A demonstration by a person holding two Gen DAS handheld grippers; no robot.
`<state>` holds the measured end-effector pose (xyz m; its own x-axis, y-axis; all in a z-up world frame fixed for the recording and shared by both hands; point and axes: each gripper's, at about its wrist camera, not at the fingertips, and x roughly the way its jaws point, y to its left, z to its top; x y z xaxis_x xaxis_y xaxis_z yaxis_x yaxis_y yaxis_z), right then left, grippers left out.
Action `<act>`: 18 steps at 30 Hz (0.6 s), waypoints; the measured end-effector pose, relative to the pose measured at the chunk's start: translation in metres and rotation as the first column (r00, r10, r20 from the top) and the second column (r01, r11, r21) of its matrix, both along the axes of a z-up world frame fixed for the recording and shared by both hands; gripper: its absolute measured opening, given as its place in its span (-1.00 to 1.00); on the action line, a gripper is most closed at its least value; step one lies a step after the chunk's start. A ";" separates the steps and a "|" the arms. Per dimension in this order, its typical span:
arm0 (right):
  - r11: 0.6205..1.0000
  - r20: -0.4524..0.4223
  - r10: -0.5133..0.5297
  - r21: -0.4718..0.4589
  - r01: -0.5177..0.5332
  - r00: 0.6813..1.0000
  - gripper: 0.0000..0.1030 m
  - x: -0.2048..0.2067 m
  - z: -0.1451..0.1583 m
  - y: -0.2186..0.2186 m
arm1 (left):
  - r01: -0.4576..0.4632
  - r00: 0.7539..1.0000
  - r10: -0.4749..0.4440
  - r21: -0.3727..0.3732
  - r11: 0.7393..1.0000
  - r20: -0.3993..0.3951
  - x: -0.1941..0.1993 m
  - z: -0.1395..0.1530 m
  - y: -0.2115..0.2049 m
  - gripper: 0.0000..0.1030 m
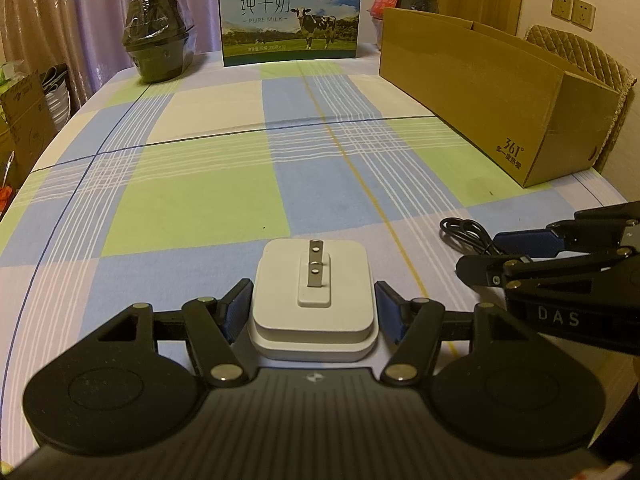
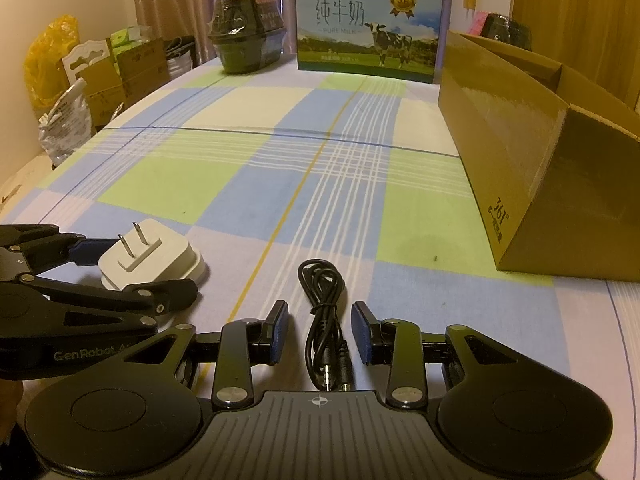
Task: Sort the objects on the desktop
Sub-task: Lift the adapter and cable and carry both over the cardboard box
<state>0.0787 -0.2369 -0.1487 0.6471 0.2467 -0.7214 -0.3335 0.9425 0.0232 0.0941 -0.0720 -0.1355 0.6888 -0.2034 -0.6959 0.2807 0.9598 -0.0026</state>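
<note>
Both grippers spread, pre-grasp: left gripper (image 1: 314,312) straddles charger (image 1: 314,300), right gripper (image 2: 319,332) straddles cable (image 2: 326,320). Next: clamp, lift.

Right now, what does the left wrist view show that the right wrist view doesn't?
Left wrist only: wall sockets and a quilted chair back. Right wrist only: the audio cable's jack plugs and a yellow bag. Both: the white charger between the open left gripper, the black cable between the open right gripper, the cardboard box and milk carton.
</note>
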 end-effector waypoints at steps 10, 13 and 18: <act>0.999 -0.001 -0.036 -0.017 0.036 0.999 -0.76 -0.002 0.003 0.000 | 0.003 1.000 -0.003 0.004 1.000 -0.006 -0.002 0.002 -0.001 0.17; 0.999 0.010 -0.046 -0.011 0.046 0.999 -0.77 -0.004 0.008 -0.001 | 0.007 1.000 -0.008 -0.007 1.000 -0.016 -0.002 0.003 -0.001 0.17; 0.998 0.030 -0.057 0.002 0.056 0.998 -0.77 -0.006 0.022 0.000 | 0.016 1.000 -0.016 -0.023 1.000 -0.008 -0.003 0.013 -0.002 0.17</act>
